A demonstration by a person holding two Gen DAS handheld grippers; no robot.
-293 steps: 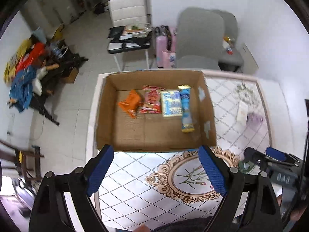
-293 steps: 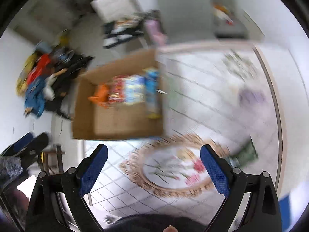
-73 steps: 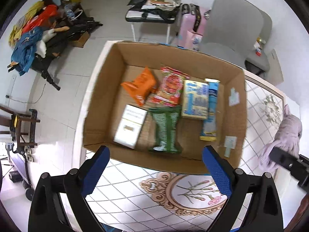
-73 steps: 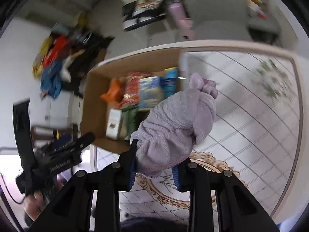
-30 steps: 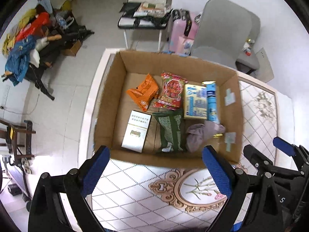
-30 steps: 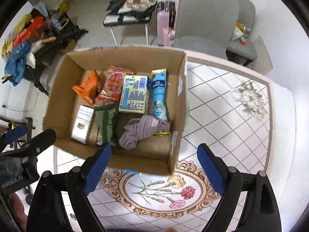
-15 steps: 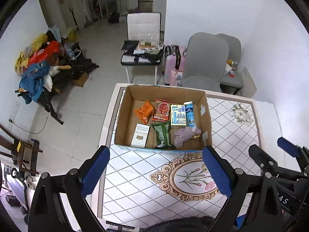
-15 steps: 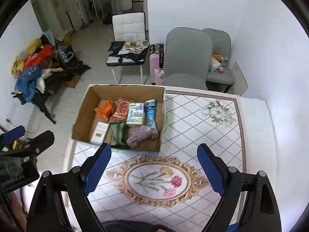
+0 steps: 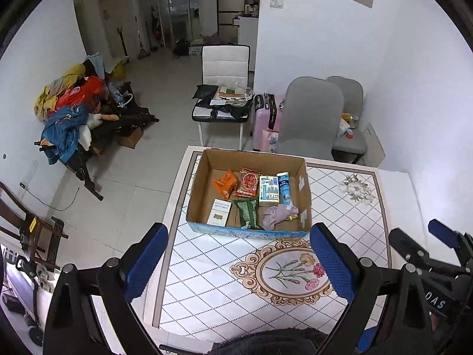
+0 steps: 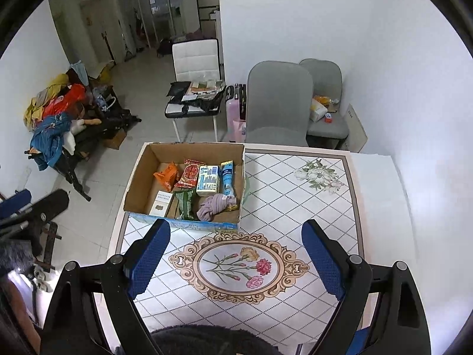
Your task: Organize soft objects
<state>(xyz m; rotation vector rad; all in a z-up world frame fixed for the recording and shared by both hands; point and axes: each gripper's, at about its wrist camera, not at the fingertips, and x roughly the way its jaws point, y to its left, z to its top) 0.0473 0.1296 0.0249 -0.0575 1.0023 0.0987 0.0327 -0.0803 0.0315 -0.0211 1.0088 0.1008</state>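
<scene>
The left gripper (image 9: 239, 263) has its jaws spread wide, blue pads facing each other across bare air; it holds nothing and touches nothing. The right gripper (image 10: 236, 261) is the same: jaws fully apart, empty, raised high above the table (image 10: 298, 207) (its dark frame also shows at the right edge of the left view).

Beyond both pairs of fingers lies a white tabletop patterned with diamonds and an oval flower medallion. At its far left corner sits an open cardboard box (image 10: 134, 183). Inside, a crumpled lilac cloth (image 10: 213, 204) rests in the near right corner, touching a blue tube (image 10: 227, 174) and lying beside a green packet (image 10: 185, 204). A white carton (image 10: 162, 203) sits near left; an orange packet (image 10: 167, 176), a red packet (image 10: 189, 174) and a pale blue pack (image 10: 208, 177) line the far wall. No other loose soft item shows on the table, so the sorting looks finished or nearly so.

Risks, as a judgement: the cloth is loosely bunched, so a later grasp might snag only one fold and drag it over the snacks. The box stands close to the table's left edge, so a push from a descending gripper might slide it toward the floor. Closing the pads hard could also crush the thin packets.
</scene>
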